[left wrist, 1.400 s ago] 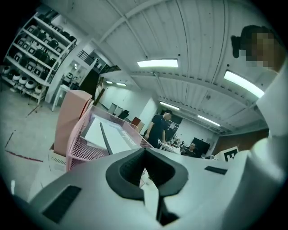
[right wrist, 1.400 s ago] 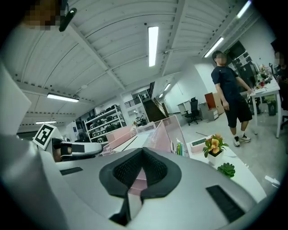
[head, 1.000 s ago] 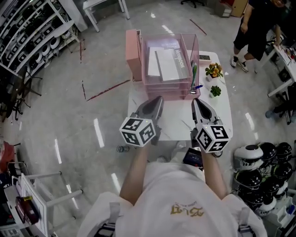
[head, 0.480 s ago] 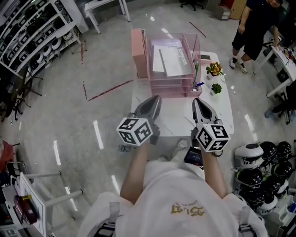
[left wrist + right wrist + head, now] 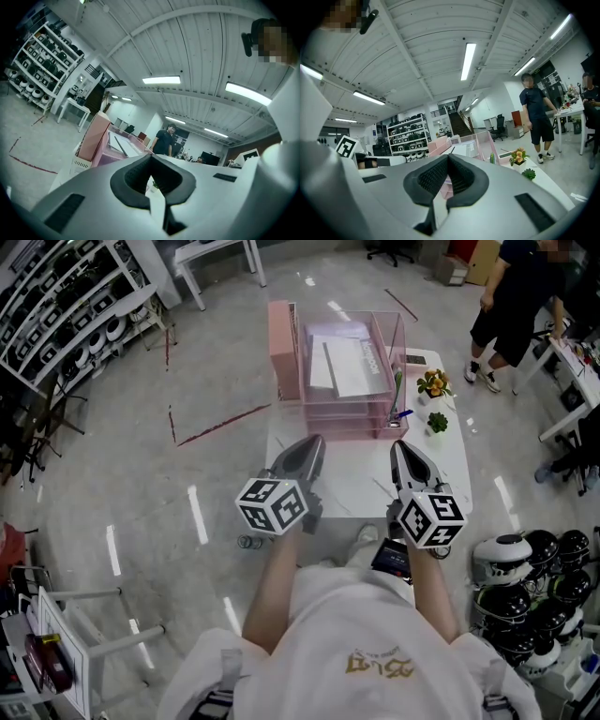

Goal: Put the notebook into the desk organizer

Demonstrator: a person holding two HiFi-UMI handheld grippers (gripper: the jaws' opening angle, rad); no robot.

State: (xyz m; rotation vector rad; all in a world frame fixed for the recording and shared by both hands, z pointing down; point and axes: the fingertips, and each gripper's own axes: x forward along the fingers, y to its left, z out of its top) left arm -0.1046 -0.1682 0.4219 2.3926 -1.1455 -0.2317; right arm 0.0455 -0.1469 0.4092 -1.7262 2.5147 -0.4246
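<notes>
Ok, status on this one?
Left gripper and right gripper shut, empty. Notebook lies in top tray of desk organizer. Nothing in the way.

The desk organizer (image 5: 397, 341) is glossy, translucent pink plastic; the notebook (image 5: 349, 367) has a matt white cover. Smooth white table (image 5: 352, 482), polished grey floor (image 5: 187, 460) with glare. Left gripper (image 5: 317, 441) and right gripper (image 5: 397, 445): matt grey plastic shells, ribbed black pads (image 5: 133, 180)

- The left gripper (image 5: 313, 441) points toward the far side, at the left, with its jaws closed together and nothing between them.
- The right gripper (image 5: 399, 445) is held beside it at the right, apart from it, jaws likewise together and empty.
- Both bare forearms (image 5: 277, 589) reach forward, roughly parallel.
</notes>
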